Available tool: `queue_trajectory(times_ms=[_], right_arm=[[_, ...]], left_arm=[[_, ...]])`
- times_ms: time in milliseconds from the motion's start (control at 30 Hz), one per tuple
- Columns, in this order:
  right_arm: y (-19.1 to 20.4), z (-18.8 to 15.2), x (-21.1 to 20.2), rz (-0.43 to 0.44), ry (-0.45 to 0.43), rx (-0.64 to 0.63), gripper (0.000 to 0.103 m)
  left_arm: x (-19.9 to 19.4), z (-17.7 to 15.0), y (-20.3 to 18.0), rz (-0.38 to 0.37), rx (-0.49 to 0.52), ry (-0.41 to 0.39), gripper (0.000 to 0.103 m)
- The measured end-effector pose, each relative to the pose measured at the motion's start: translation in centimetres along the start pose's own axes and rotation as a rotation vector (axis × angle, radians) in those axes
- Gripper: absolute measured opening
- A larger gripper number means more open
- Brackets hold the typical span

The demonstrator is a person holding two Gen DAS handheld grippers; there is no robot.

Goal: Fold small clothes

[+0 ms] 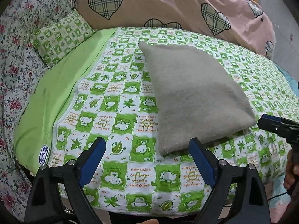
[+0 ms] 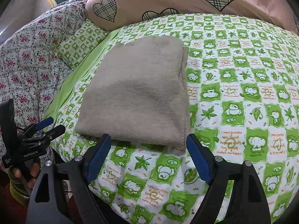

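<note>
Nearest the left wrist camera, the left tool (image 1: 147, 163) hangs over the bed's green checked sheet (image 1: 119, 100) with its blue pads spread wide and nothing between them. It sits just short of the near left corner of the grey garment (image 1: 194, 93), so I judge it has let go and stands clear of the cloth.

To its right, the right tool (image 2: 148, 160) is likewise spread apart and empty. Its pads frame the garment's near edge without pressing on it, as though a finished fold had just been laid down.

The garment lies near the middle of the bed, well short of the pink heart-print quilt (image 1: 168, 3) behind. It is a soft, fleecy grey piece folded into a compact rectangle of several layers. The stacked edges show along the right side, with a line of stitching near the far end. It looks tidy and flat, and probably needs no further fold.
</note>
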State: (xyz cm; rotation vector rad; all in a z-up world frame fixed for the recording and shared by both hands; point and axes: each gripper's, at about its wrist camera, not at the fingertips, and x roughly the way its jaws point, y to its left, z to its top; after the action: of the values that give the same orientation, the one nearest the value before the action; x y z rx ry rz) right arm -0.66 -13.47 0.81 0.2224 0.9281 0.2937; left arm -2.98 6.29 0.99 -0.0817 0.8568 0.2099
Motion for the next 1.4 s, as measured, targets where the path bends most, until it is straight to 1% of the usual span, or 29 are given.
queue_trajectory(times_ms=[133,333,467,667,800,1067,1400], right_arm=[[0.3,0.1,0.6,0.012,0.007,0.004,0.084],[0.6,0.4,1.0,0.000,0.019,-0.023,0.085],[0.4,0.8,1.1,-0.009,0.014,-0.030,0.086],[0.2,1.8,1.4,-0.008,0.019,-0.027,0.086],[0.6,2.4,1.5,-0.003,0.017,-0.042,0.087],[1.0,4.0,2.2,0.007,0.016,-0.056,0.088],[1.0,5.6,3.1,0.015,0.019,-0.060,0.090]], left_arm=[[0.3,0.4,-0.5,0.010,0.008,-0.006,0.092],[1.3,1.2,-1.1,0.044,0.018,0.020,0.092],[1.9,1.8,-1.2,0.046,0.016,0.038,0.092],[2.2,2.7,-1.5,0.069,0.013,0.044,0.092],[2.2,3.3,-1.7,0.050,0.006,0.044,0.092],[2.6,3.8,-1.6,0.046,-0.008,0.054,0.092],[2.8,4.5,-2.0,0.037,0.006,0.052,0.092]])
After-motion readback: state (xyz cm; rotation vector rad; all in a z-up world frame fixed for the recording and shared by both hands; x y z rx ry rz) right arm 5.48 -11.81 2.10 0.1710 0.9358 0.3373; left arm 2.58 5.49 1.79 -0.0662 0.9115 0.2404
